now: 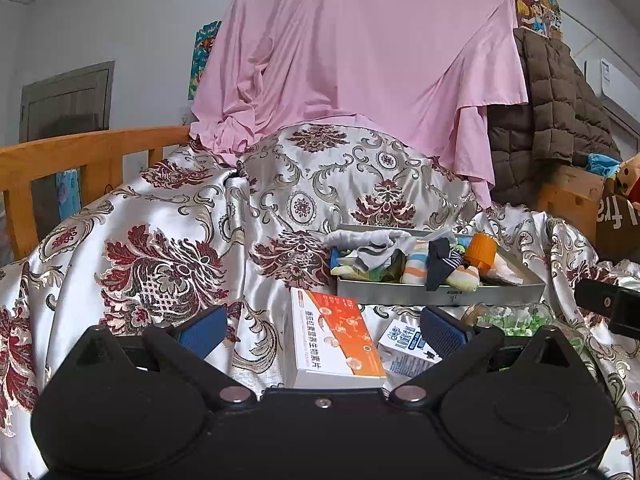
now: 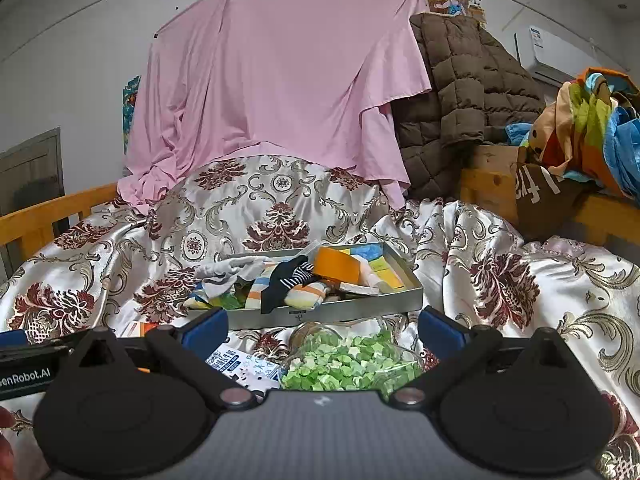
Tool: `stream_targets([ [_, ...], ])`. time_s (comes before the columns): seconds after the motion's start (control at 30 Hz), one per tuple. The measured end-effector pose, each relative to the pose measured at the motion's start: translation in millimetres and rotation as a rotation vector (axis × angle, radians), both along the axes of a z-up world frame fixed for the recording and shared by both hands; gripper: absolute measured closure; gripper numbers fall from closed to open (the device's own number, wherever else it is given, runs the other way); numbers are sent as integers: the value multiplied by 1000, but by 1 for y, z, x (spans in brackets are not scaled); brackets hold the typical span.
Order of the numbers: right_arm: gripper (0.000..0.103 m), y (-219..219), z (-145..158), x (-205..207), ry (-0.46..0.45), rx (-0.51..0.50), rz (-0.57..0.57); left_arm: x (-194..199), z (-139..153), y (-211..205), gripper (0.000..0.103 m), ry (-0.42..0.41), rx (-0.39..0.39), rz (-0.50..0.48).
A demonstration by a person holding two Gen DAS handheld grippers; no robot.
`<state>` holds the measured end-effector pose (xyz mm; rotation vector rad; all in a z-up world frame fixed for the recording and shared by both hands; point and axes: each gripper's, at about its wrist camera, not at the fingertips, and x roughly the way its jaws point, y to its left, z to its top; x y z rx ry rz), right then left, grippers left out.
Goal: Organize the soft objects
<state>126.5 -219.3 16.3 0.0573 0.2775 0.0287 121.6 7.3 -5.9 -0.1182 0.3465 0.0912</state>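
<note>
A grey metal tray (image 1: pixel 440 294) (image 2: pixel 360 306) sits on the patterned bed cover. It holds several soft socks: a grey one (image 1: pixel 372 244) (image 2: pixel 228 270), a dark striped one (image 1: pixel 442 260) (image 2: pixel 290 276) and pastel striped ones (image 1: pixel 416 266) (image 2: pixel 304 294). An orange cylinder (image 1: pixel 482 252) (image 2: pixel 336 266) and sponges (image 2: pixel 384 268) also lie in the tray. My left gripper (image 1: pixel 320 330) is open and empty, in front of the tray. My right gripper (image 2: pixel 322 328) is open and empty, just short of the tray's front wall.
An orange-and-white box (image 1: pixel 334 340) and a small blue-and-white carton (image 1: pixel 408 346) (image 2: pixel 240 362) lie in front of the tray. A clear jar of green paper stars (image 2: pixel 352 360) (image 1: pixel 516 320) lies beside them. A pink sheet (image 1: pixel 352 64), a brown jacket (image 2: pixel 456 92) and wooden rails (image 1: pixel 80 152) surround the bed.
</note>
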Motion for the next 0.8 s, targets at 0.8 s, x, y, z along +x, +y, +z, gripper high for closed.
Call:
stream_targets([
  [0.8,0,-5,-20,-16,54,-12,-38,-8,-18,-10,1,54,36,-9],
])
